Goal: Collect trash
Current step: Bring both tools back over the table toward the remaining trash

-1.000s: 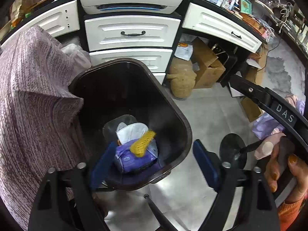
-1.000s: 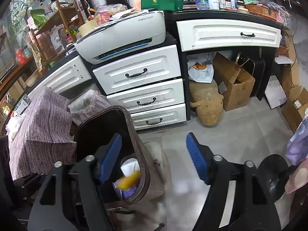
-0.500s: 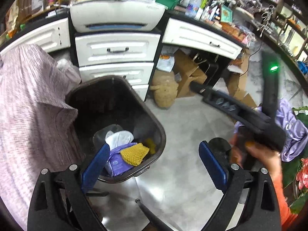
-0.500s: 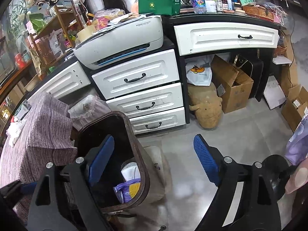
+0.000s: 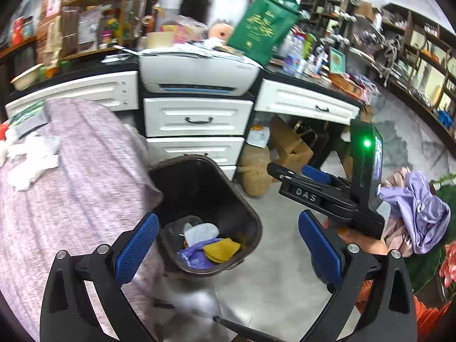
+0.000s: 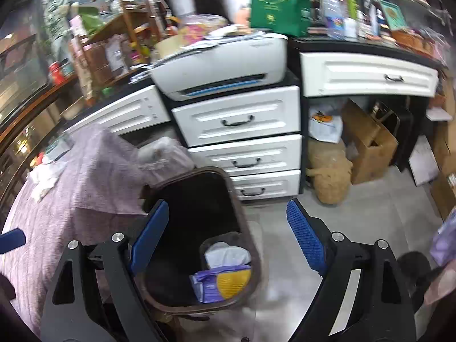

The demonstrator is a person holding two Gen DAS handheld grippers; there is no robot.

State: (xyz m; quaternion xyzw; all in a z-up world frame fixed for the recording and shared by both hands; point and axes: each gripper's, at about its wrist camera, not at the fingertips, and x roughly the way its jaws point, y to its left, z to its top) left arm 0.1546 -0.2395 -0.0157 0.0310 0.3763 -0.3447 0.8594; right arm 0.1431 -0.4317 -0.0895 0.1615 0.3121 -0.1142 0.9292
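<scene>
1. Both grippers are empty. The left gripper (image 5: 228,245) hangs with its jaws wide apart above the bin (image 5: 250,216), and the right gripper (image 6: 230,236) is just as open, also with nothing between its pads.

2. The trash collected so far lies at the bottom of the bin: a yellow mesh piece (image 5: 222,249) on a purple pack (image 5: 193,256), with white paper (image 5: 201,229) just behind them. The right view shows the same pile, mesh (image 6: 232,283) resting on the pack (image 6: 211,282).

3. The bin stands on the floor, close against the right edge of the cloth-covered table (image 5: 71,185) and near the white drawers (image 5: 196,116).

4. My reading of the step: a drop into the bin looks finished, and the hands are between items (neither is reaching for anything definite).

5. More trash seems to remain on the far left of the table: crumpled white tissues (image 5: 31,156), seen also in the right view (image 6: 45,178), beside a small printed packet (image 5: 27,118).

6. The next move probably calls for swinging one gripper left over the cloth, lowering it onto a tissue with jaws still spread, and closing gently, since soft paper crushes and may slip out.

7. The left gripper sits nearer that side, so it is the likelier choice.

8. The right gripper's body (image 5: 327,196) crosses the left view, so the two should keep apart.
</scene>
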